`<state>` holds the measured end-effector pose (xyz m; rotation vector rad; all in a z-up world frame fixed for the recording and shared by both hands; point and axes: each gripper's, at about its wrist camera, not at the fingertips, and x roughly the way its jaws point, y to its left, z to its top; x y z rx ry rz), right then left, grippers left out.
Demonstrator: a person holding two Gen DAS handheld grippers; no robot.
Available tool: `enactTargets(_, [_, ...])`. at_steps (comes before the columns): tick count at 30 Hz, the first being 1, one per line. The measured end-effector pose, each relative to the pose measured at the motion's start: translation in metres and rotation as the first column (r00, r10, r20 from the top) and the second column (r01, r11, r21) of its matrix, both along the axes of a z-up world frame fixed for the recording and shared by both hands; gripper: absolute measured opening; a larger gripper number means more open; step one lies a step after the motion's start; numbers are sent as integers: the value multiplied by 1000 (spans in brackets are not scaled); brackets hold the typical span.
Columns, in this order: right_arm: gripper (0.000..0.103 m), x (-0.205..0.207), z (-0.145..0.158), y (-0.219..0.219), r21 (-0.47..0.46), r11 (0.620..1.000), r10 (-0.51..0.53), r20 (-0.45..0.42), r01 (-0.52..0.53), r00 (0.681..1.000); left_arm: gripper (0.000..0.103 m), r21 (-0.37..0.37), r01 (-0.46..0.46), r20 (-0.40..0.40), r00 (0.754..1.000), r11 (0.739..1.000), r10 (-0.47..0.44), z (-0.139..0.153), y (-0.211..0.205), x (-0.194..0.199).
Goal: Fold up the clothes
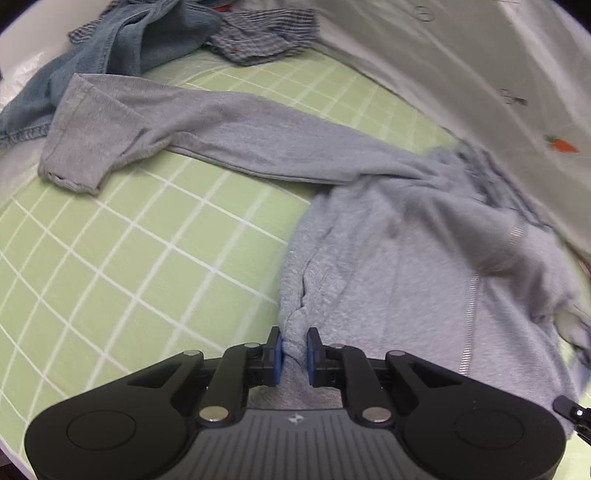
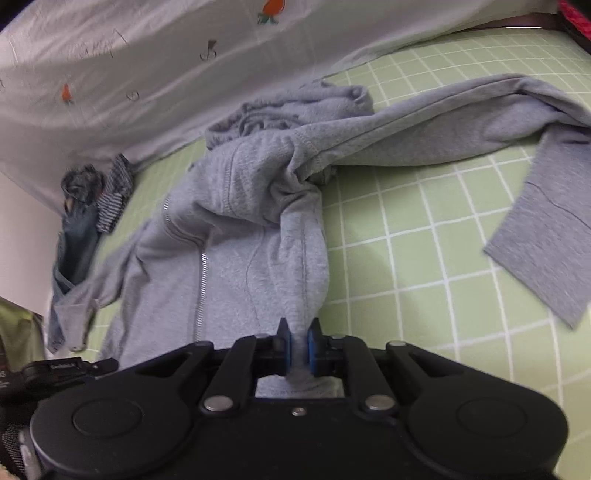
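Observation:
A grey zip-up hoodie (image 1: 406, 266) lies rumpled on a green checked sheet (image 1: 129, 258). One sleeve (image 1: 207, 129) stretches out to the far left. My left gripper (image 1: 294, 350) is shut on a fold of the hoodie's hem at its left edge. In the right wrist view the hoodie (image 2: 229, 236) shows its zipper (image 2: 201, 288), and its other sleeve (image 2: 480, 133) runs off to the right. My right gripper (image 2: 299, 347) is shut on a bunched fold of the hoodie's hem.
A blue denim garment (image 1: 122, 40) and a striped garment (image 1: 266, 33) lie piled at the far left end of the bed. A white quilt with carrot prints (image 1: 498, 92) lies along the far side. The same pile shows in the right wrist view (image 2: 92, 199).

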<state>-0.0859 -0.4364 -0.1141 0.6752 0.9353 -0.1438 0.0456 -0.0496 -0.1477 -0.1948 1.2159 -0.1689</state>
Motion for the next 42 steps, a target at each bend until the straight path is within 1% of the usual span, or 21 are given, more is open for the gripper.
enactTargets(4, [9,-45,24,0,57,997,-48,26,47,998,14,-23,18,-41,999,1000,-19,-1,1,-27])
enactTargets(6, [9,-65,26,-2,62,996,-72,10,71,997,14,-35,26,-62,998,999,-28,-2,2,-41])
enactTargets(8, [9,-79,20,-2,27,997,-72,-38,73,997,14,-47,35,-82,996,998,-38,-2,3,-55])
enactTargets(10, [10,-88,6,-1,-5,997,-72,-117,72,991,16,-59,43,-102,994,997,-49,-3,3,-68])
enactTargets(11, [10,-90,-1,0,-3,997,-71,-149,71,986,19,-58,47,-105,993,997,-53,-2,3,-73])
enactTargets(12, [13,-91,-5,1,-7,997,-71,-166,71,984,21,-42,51,-94,994,998,-55,0,2,-74])
enactTargets(13, [20,-92,-6,3,-20,997,-74,-175,71,982,27,-27,55,-83,995,998,-57,3,0,-74])
enactTargets(14, [22,-93,-8,5,-32,997,-76,-184,71,980,29,-11,59,-71,996,998,-59,6,-1,-75])
enactTargets(15, [27,-94,-6,6,-53,996,-78,-183,69,980,34,5,62,-60,996,998,-62,9,-3,-76])
enactTargets(16, [38,-94,-2,5,-78,994,-85,-169,73,982,36,20,66,-49,997,998,-65,11,-4,-76])
enactTargets(18, [46,-95,5,0,-107,989,-113,-136,98,984,47,47,69,-28,997,996,-68,17,-7,-76])
enactTargets(22, [53,-92,7,-19,-135,979,-167,-116,151,979,49,38,60,-7,998,998,-59,24,-15,-67])
enactTargets(24, [58,-88,5,-30,-160,972,-194,-116,174,974,58,56,69,-2,998,996,-69,25,-23,-64])
enactTargets(26, [58,-83,4,-41,-185,963,-220,-115,197,969,59,75,78,-1,997,994,-78,25,-30,-61])
enactTargets(29, [58,-76,1,-58,-221,948,-259,-112,230,959,59,67,85,-24,996,994,-83,21,-41,-52])
enactTargets(34, [59,-65,-3,-85,-282,917,-323,-105,284,941,62,97,106,-48,994,990,-102,11,-70,-30])
enactTargets(37, [59,-52,-5,-108,-369,883,-345,-92,290,934,64,122,130,-58,991,984,-124,5,-86,-19])
enactTargets(40, [57,-38,-7,-131,-462,838,-362,-75,290,929,68,146,154,-68,987,977,-146,0,-102,-7])
enactTargets(42, [55,-32,-11,-149,-463,830,-385,-74,311,920,72,163,170,-75,984,972,-160,-4,-113,0])
